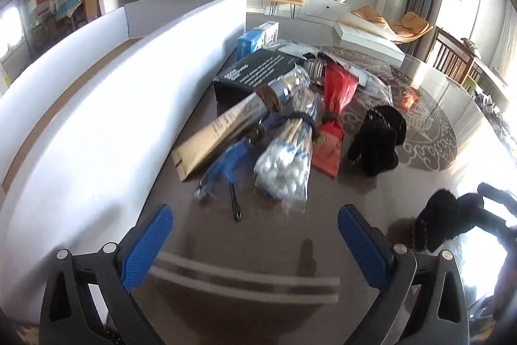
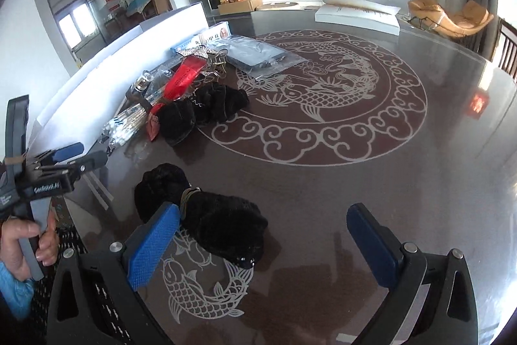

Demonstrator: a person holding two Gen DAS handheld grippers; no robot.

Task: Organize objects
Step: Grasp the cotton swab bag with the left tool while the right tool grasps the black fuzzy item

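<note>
cotton swabs [image 1: 284, 164] crowd the pile; perhaps a black glove [image 2: 206, 215] nearer.

left gripper [image 1: 255, 243]: two blue textured pads [image 1: 147, 246] on black angular plastic arms, each arm carrying round silver screws and triangular cut-outs. right gripper [image 2: 263, 244]: same build, blue mesh-patterned fingers [image 2: 153, 244], silver screw heads. seen from the right wrist, the left unit's black body bears small white lettering, illegible. hand [image 2: 24, 243] grips its grey handle; light blue sleeve [image 2: 13, 290].
</note>
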